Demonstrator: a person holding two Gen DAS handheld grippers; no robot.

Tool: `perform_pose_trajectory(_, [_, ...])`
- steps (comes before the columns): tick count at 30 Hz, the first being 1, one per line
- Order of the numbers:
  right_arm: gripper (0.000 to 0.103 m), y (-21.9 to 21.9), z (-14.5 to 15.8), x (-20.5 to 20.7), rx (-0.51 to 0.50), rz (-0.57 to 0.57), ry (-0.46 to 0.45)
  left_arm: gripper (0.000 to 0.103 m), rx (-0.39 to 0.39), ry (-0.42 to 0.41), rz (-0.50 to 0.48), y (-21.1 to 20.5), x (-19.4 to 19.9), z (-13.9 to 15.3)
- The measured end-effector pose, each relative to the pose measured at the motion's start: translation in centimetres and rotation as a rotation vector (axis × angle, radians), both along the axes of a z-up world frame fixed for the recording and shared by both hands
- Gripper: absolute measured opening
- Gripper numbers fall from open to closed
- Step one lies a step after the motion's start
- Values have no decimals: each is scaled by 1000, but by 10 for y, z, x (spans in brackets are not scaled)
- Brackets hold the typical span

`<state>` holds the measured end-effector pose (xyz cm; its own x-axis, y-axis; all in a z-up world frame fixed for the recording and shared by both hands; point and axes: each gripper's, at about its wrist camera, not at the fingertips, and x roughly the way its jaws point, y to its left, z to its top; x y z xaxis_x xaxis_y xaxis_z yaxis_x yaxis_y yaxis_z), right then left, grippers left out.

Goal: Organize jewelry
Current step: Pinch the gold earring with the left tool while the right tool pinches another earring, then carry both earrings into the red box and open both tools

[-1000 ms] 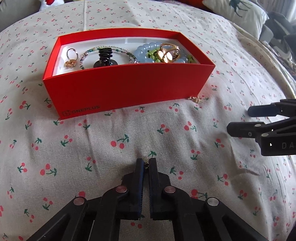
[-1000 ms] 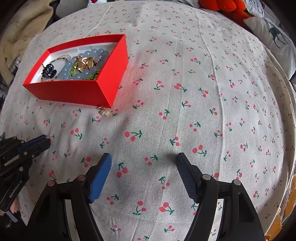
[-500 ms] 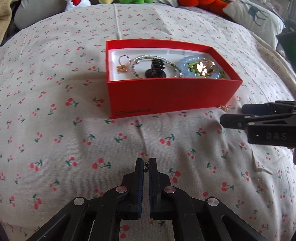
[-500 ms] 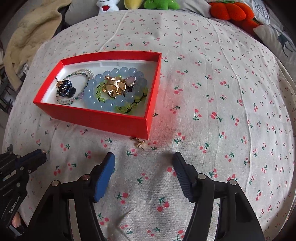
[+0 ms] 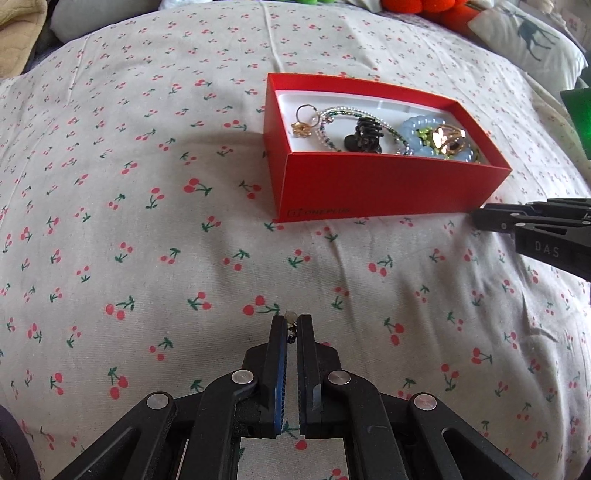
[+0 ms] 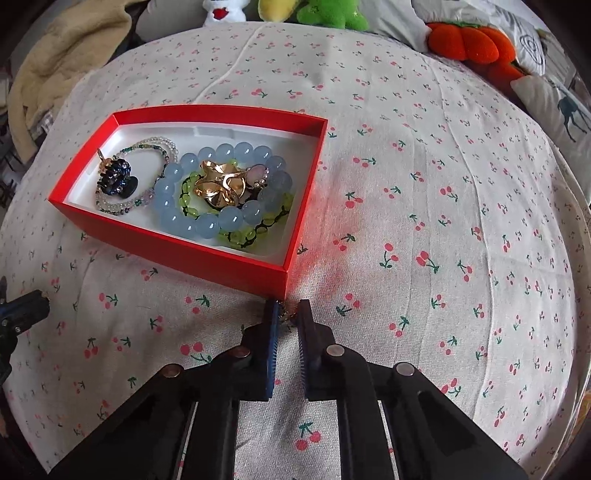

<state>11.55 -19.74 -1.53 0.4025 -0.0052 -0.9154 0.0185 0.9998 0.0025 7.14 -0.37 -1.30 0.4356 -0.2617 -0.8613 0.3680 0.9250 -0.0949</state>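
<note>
A red box (image 5: 388, 184) (image 6: 177, 247) on the cherry-print cloth holds a blue bead bracelet (image 6: 221, 184), a green bead bracelet (image 6: 255, 230), a gold clip (image 6: 219, 186), a black hair claw (image 5: 364, 134) and a thin beaded bracelet (image 6: 147, 177). My left gripper (image 5: 291, 323) is shut on a small pearl earring (image 5: 291, 317), low over the cloth in front of the box. My right gripper (image 6: 288, 314) has closed on a small gold earring (image 6: 286, 316) lying at the box's near right corner.
Plush toys (image 6: 325, 11) and an orange plush (image 6: 469, 40) lie at the far edge. A deer-print pillow (image 5: 532, 37) is at the far right and a beige blanket (image 6: 55, 62) at the far left. The right gripper shows in the left wrist view (image 5: 480, 218).
My right gripper moved forward to the box's near corner and closed its jaws around the gold earring. My left gripper drew back and left, still holding the pearl earring.
</note>
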Motion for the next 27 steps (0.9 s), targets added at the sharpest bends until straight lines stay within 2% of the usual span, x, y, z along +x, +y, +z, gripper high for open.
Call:
perform_pose_trajectory(13, [10,-14,5,-17,35,-17,36,0,-3,29,38,12,0,-4])
perform_pose_trajectory(27, [10,-31,26,-45,78,-58,29,0,-49,-10,41,7,5,16])
